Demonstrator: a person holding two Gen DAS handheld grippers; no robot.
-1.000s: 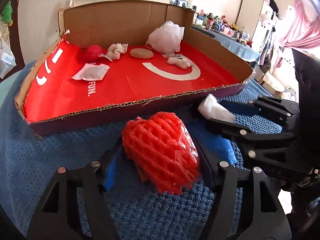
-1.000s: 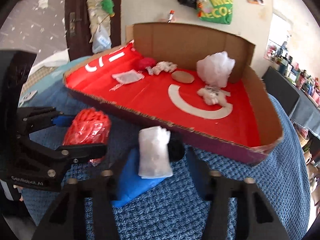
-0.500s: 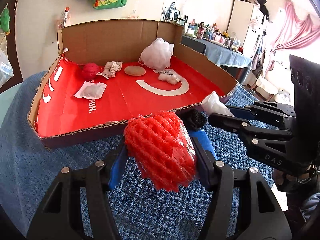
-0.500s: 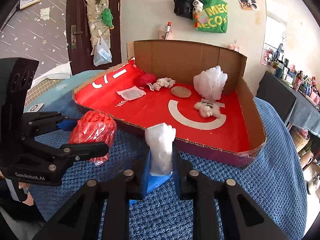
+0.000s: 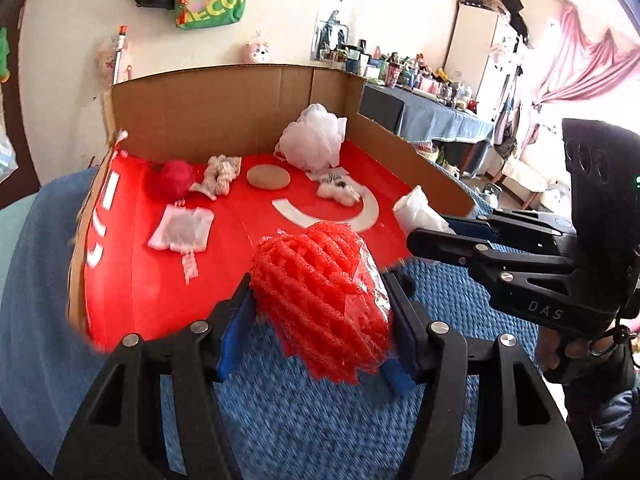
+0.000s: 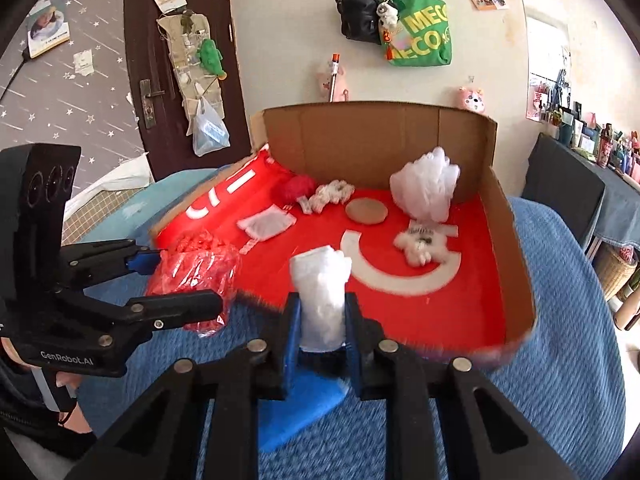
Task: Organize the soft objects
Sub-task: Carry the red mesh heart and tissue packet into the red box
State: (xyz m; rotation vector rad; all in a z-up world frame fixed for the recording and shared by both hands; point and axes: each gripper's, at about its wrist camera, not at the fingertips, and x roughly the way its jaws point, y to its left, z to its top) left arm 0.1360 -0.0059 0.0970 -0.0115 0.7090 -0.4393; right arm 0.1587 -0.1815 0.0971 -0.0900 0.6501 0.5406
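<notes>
My left gripper is shut on a red foam net and holds it in the air above the near edge of the red-lined cardboard box. The net also shows in the right wrist view, with the left gripper around it. My right gripper is shut on a white plastic packet, lifted near the box's front edge. The packet shows in the left wrist view too, held by the right gripper.
Inside the box lie a red ball, a white rag, a tan disc, a white bath pouf, a small white plush and a flat white pouch. A blue pad lies on the blue knitted cloth.
Both grippers closed on their objects, lifted them off the blue cloth and moved forward toward the box. The blue pad stays on the cloth.
</notes>
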